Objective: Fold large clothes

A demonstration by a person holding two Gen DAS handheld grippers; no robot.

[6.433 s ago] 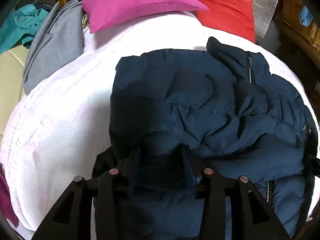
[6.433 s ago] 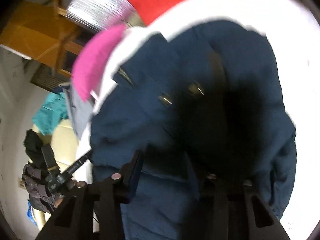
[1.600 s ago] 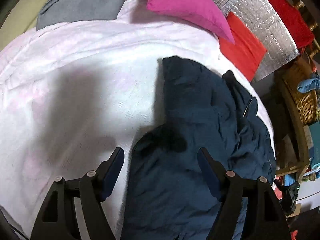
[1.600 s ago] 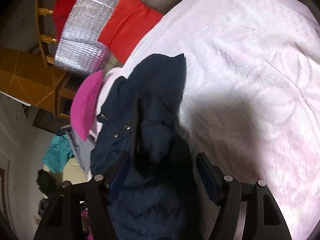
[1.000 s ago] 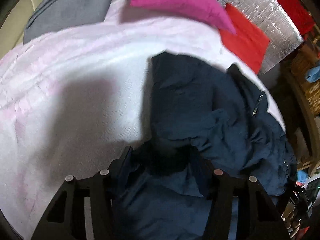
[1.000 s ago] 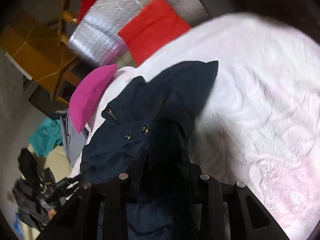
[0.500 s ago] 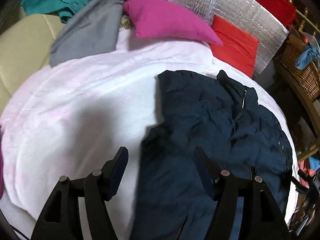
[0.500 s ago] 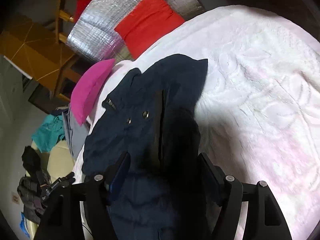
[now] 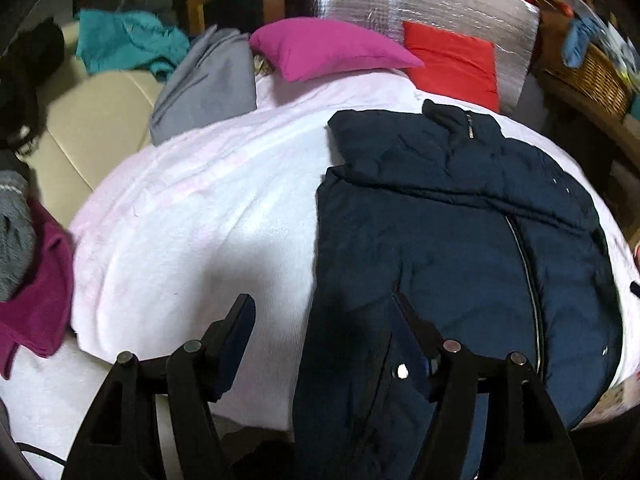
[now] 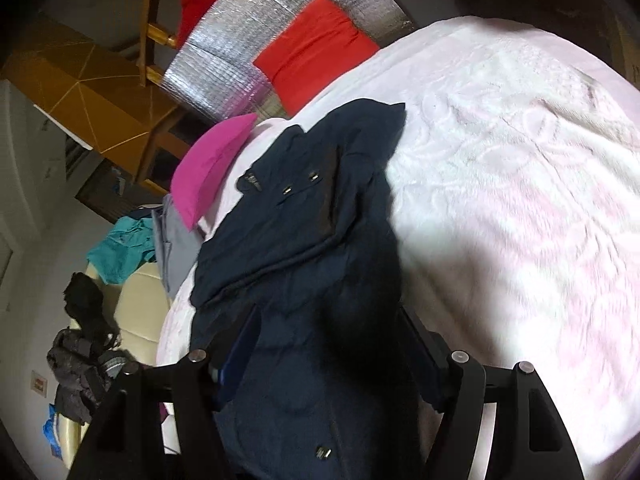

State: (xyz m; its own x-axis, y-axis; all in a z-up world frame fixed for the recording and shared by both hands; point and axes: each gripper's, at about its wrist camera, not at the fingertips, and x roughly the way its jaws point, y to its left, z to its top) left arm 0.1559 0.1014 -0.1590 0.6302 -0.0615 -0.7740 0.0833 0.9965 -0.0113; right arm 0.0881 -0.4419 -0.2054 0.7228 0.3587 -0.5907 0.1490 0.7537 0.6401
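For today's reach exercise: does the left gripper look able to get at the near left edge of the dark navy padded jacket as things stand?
Probably yes. The left gripper is empty, its jaws open, and the dark navy padded jacket lies flat on the white bedspread with its left edge running between them; nothing covers it.

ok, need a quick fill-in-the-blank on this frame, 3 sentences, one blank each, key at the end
1. The jacket lying on the white blanket is navy ____.
2. The pillow next to the red cushion is ____.
3. Neither the left gripper nor the right gripper grips the jacket; both stand ____.

Missing words: blue; pink; open
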